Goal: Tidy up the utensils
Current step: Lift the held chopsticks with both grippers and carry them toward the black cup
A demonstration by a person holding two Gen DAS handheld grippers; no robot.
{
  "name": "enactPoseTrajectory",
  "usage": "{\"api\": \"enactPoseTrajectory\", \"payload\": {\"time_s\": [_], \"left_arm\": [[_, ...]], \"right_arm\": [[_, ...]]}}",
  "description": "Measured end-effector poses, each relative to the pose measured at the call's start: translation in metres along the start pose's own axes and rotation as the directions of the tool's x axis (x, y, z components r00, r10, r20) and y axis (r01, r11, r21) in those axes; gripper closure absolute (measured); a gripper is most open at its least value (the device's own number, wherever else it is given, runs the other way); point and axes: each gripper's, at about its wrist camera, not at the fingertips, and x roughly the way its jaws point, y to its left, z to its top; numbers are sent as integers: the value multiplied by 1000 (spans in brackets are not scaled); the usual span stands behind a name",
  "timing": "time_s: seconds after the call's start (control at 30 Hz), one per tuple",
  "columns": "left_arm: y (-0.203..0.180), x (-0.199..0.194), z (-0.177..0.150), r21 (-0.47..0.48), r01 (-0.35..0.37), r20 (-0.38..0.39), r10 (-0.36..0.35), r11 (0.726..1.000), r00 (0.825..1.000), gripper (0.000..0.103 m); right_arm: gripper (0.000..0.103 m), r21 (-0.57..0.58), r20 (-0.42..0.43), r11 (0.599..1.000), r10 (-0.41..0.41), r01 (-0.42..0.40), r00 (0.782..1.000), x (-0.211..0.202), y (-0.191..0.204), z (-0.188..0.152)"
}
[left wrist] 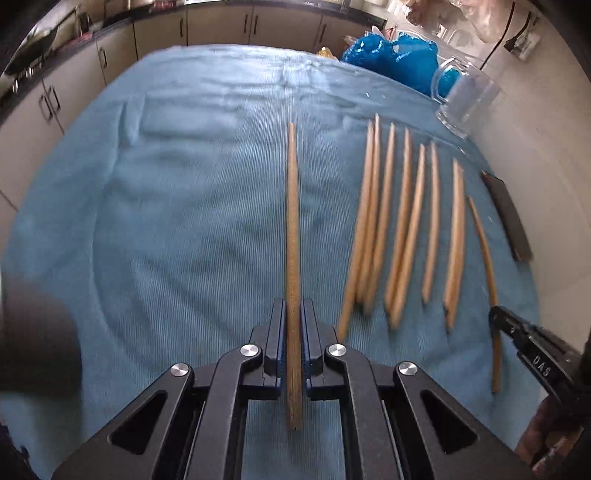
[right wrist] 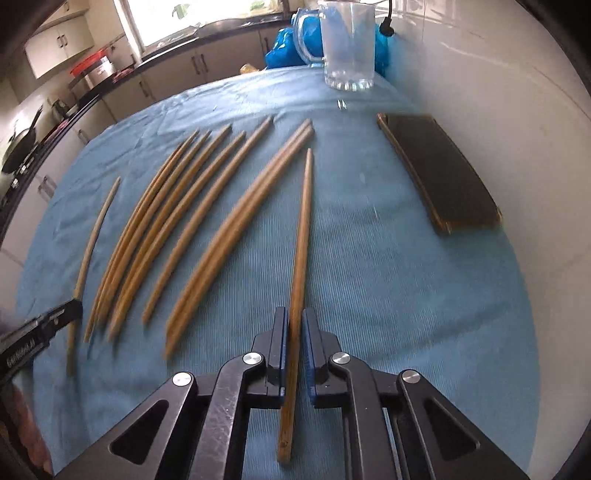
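My left gripper is shut on a wooden chopstick that points straight ahead over the blue cloth. My right gripper is shut on another wooden chopstick, also pointing forward. Several loose chopsticks lie side by side on the cloth, right of my left gripper and left of my right gripper. The right gripper shows at the right edge of the left wrist view, and the left gripper at the left edge of the right wrist view. A clear glass mug stands at the far end.
A dark flat case lies on the cloth by the white wall; it also shows in the left wrist view. A blue plastic bag sits behind the mug. Kitchen cabinets run beyond the table.
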Motion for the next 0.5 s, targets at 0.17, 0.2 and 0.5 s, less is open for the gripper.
{"api": "enactPoseTrajectory", "payload": {"time_s": [0.17, 0.2, 0.5], "left_arm": [[5, -25, -55, 25, 59, -39, -58, 998, 998, 96], [4, -31, -66, 40, 64, -47, -62, 997, 997, 96], [6, -70, -91, 80, 135, -79, -129, 988, 989, 90]], "right_arm": [[96, -34, -42, 998, 48, -50, 998, -32, -14, -54], [96, -35, -59, 998, 52, -54, 997, -36, -16, -62], [65, -60, -52, 993, 95, -98, 994, -61, -22, -86]]}}
